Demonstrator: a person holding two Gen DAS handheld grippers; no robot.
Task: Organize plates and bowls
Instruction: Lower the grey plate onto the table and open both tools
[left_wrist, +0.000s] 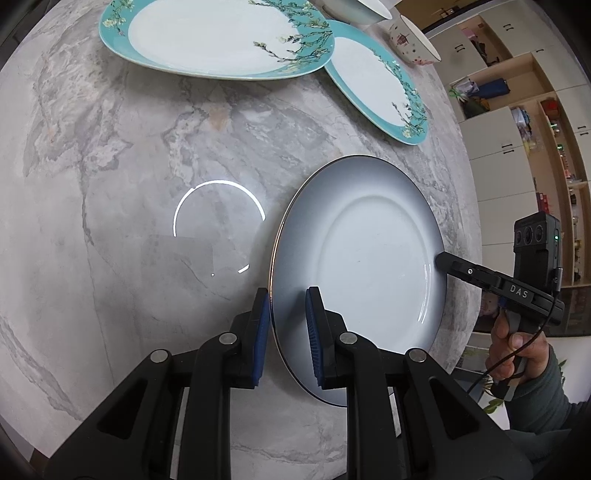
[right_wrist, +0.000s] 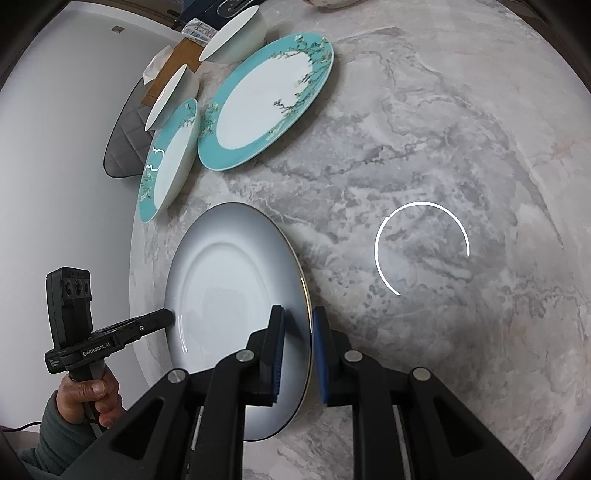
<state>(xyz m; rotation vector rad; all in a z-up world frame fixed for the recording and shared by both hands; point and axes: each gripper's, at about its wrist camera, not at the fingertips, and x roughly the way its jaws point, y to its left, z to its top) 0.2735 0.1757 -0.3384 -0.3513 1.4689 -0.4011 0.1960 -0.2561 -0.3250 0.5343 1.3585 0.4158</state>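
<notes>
1. Grey plate (left_wrist: 369, 251), white centre fading to a grey rim with a thin dark edge, sits at the table's near edge, held on two opposite sides. Whether it rests flat on the table or is slightly lifted, I cannot tell.
2. Left hand-held gripper (left_wrist: 286, 332): blue pads clamped on the plate's rim, one pad over the plate's top face, the other outside and under the edge.
3. Right hand-held gripper (right_wrist: 299, 354): clamped the same way on the opposite rim, one pad on the plate's face, one outside the edge. In the left wrist view its black tip touches the far rim.
4. Right hand (left_wrist: 513, 350) wraps that gripper's handle, grey-green sleeve behind it. Left hand (right_wrist: 88, 398) grips the other handle, same sleeve.
5. Table (left_wrist: 129, 166): round, grey marble pattern, with a ring-shaped light reflection on the bare part beside the plate.
6. Large teal plate (right_wrist: 266, 103), white centre with blossom branches on the border, lies further across the table, well apart from the grey plate.
7. Small teal plate (right_wrist: 166, 162), same pattern, sits just beside the large one; in the left wrist view the large plate's edge overlaps it.
8. White bowl (right_wrist: 236, 37) stands past the large teal plate; a second bowl (right_wrist: 171, 96) stands just beyond the small one.
9. Shelves (left_wrist: 517, 122) with cupboard doors line the wall beyond the table.
</notes>
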